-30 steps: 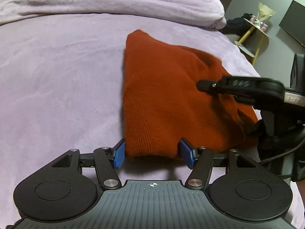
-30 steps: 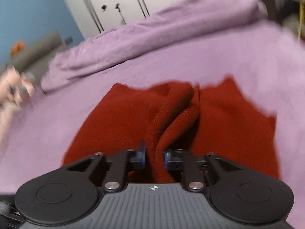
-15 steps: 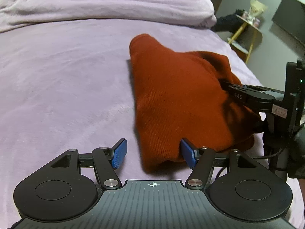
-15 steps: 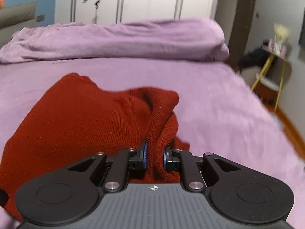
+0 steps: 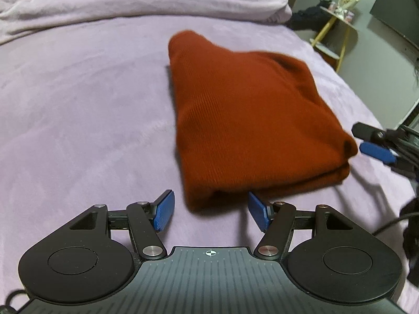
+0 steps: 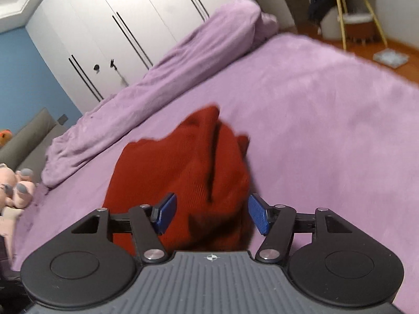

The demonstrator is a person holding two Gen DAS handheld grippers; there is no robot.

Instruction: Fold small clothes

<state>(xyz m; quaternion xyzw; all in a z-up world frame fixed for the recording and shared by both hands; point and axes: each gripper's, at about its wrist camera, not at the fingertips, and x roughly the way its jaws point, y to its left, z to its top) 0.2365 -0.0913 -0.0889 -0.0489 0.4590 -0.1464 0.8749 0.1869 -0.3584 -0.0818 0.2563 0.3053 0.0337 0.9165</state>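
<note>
one folded rust-red knit garment point(image 5: 243, 120) lies on one purple bed sheet point(image 5: 78, 104). one rolled purple duvet point(image 5: 131, 2) runs along the far edge. two grippers show: the left gripper point(image 5: 210, 210) near the camera, the right gripper point(image 6: 210, 213) in its own view, each with two blue pads point(image 5: 164, 210). one yellow-legged side table point(image 5: 337, 23) stands far right. one white wardrobe point(image 6: 125, 31) stands far left, and one pink plush toy point(image 6: 15, 191) lies at the left edge.

A home bedroom — a bed point(image 5: 78, 99) lying under a lilac cover, a rumpled duvet point(image 6: 162, 76) bunching along its far edge, white wardrobe doors point(image 6: 125, 31) standing behind, a gold-legged side table point(image 5: 337, 26) sitting by the wall.
</note>
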